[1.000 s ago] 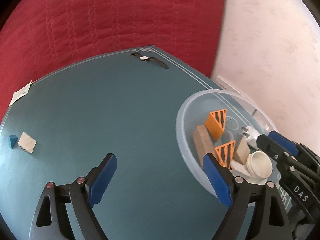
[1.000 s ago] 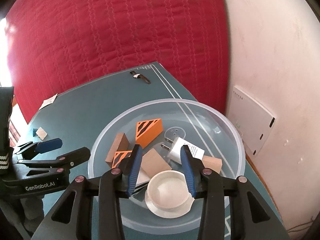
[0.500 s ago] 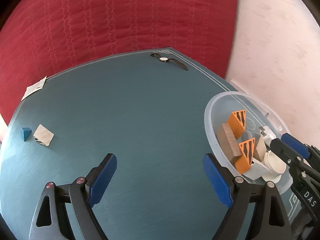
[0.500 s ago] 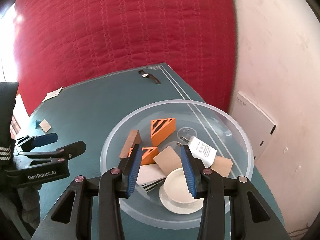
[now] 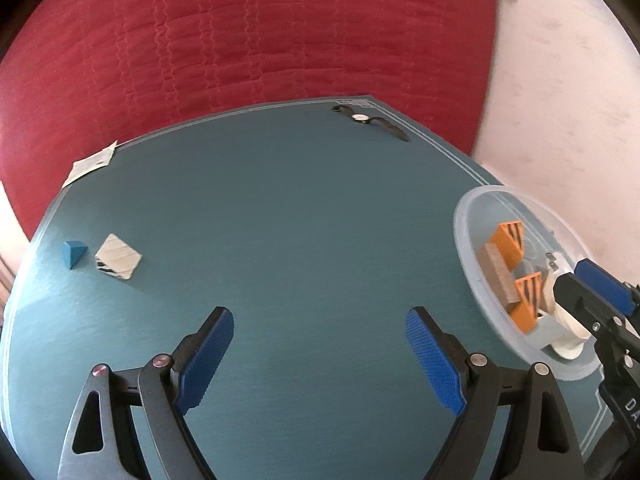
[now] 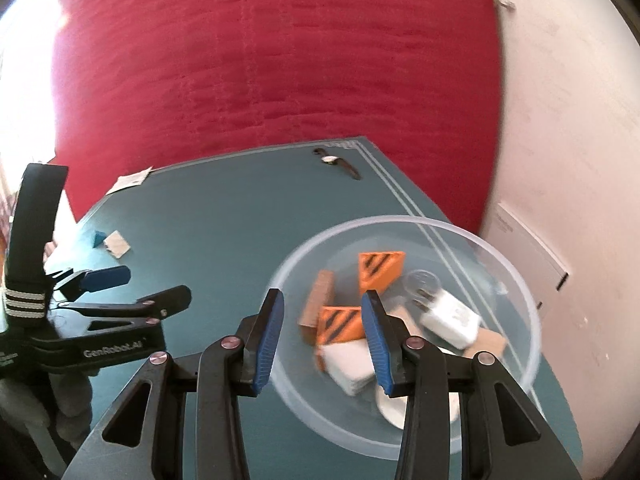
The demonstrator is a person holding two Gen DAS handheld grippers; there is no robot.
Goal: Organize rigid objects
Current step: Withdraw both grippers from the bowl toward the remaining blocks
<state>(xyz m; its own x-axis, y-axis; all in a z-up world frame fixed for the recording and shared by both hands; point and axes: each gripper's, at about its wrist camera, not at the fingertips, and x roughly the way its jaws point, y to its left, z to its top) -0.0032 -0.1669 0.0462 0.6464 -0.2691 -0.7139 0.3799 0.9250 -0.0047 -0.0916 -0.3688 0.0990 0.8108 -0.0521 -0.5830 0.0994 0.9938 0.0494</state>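
Behind the bench hangs a red quilted cloth (image 5: 248, 52), and a pale wall (image 6: 560, 140) stands at the right side. On the teal bench (image 5: 300, 220) lies a clear plastic bowl (image 6: 516, 276), near the edge at about 3 o'clock in the left wrist view. Inside the bowl are two orange blocks with black stripes (image 6: 378, 268), a brown wooden block (image 6: 318, 300), a white charger plug (image 6: 452, 320), a white flat block (image 6: 348, 364) and a round white lid (image 6: 394, 410), close together and partly touching.

Far from the bowl, at about 9 o'clock in the left wrist view, a small blue wedge (image 5: 73, 253) and a pale wooden tile (image 5: 118, 261) lie just beside each other. A wristwatch (image 5: 370, 120) lies at the far edge, at 12 o'clock, and a paper slip (image 5: 90, 162) at 10 o'clock.

Left tongs (image 5: 318, 354) stand wide over bare bench and hold nothing. Right tongs (image 6: 322, 336) are narrower, with a clear gap between the pads, and hold nothing; they hover at the near left rim of the bowl.
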